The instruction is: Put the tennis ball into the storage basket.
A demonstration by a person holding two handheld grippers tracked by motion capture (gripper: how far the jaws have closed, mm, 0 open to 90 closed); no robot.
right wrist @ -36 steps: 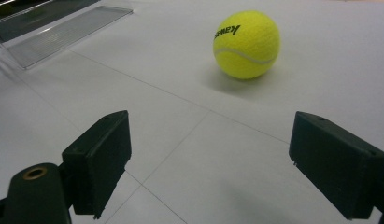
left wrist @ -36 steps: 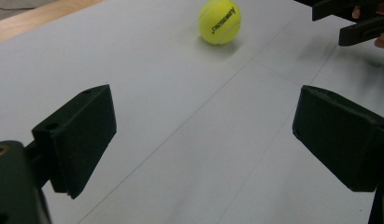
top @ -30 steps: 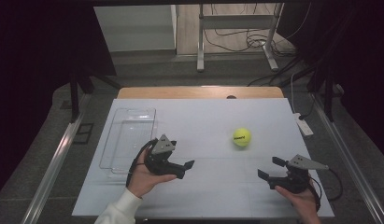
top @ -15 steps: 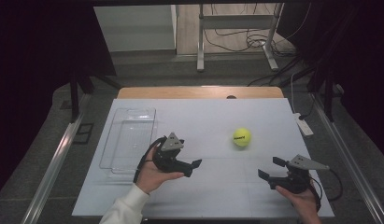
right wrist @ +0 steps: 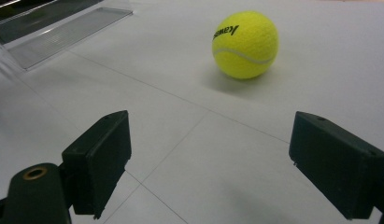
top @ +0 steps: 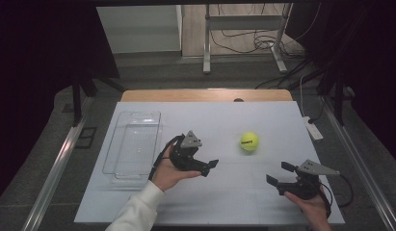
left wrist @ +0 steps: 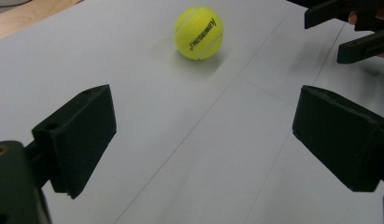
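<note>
Approach step: left gripper [top: 208, 168] open, empty, aimed at tennis ball [top: 249, 142]; right gripper [top: 279, 174] open, idle. Next probably advance, straddle ball, close.

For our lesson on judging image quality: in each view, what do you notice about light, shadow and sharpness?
High view: dim and dark at the edges, the table evenly lit. Left gripper view: tennis ball sharp, with a soft shadow under it. Right gripper view: ball crisp, clear tray shows pale glare.
</note>
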